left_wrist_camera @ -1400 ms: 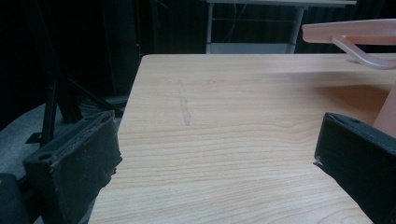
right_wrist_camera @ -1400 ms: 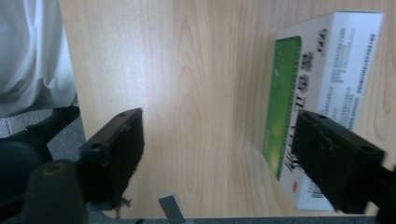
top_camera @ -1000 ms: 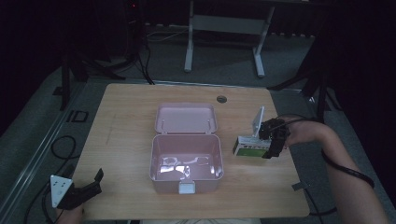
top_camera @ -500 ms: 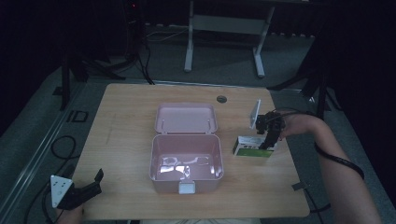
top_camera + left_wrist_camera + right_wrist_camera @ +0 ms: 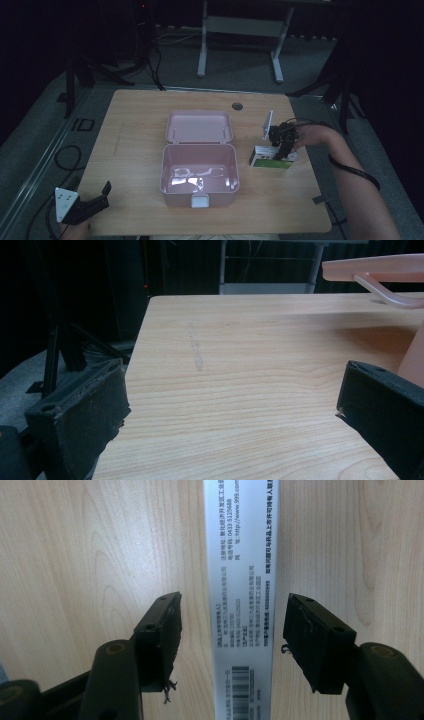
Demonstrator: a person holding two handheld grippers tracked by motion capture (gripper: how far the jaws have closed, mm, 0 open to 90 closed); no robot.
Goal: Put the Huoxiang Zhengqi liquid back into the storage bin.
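- Since a moment ago, the right gripper (image 5: 284, 145) has shifted a little on the small box (image 5: 272, 157) and now points down at it, while the left gripper (image 5: 82, 206) has stayed at the near left corner of the table (image 5: 135, 125).
- That small box lies flat on the table, just to the right of the open pink case (image 5: 199, 172).
- It looks like thin card, so I think it is light and would dent if squeezed hard.
- Its long narrow sides look like the best place to hold it.
- From above, the box is tiny and the right jaws are hard to make out.
- Close up, the right gripper (image 5: 230, 640) has its jaws spread, one on each side of the box (image 5: 243, 580), not touching it, and you can see print and a barcode.
- Over on the left gripper (image 5: 230, 415), the jaws are spread wide with nothing between them but bare table (image 5: 235, 365).
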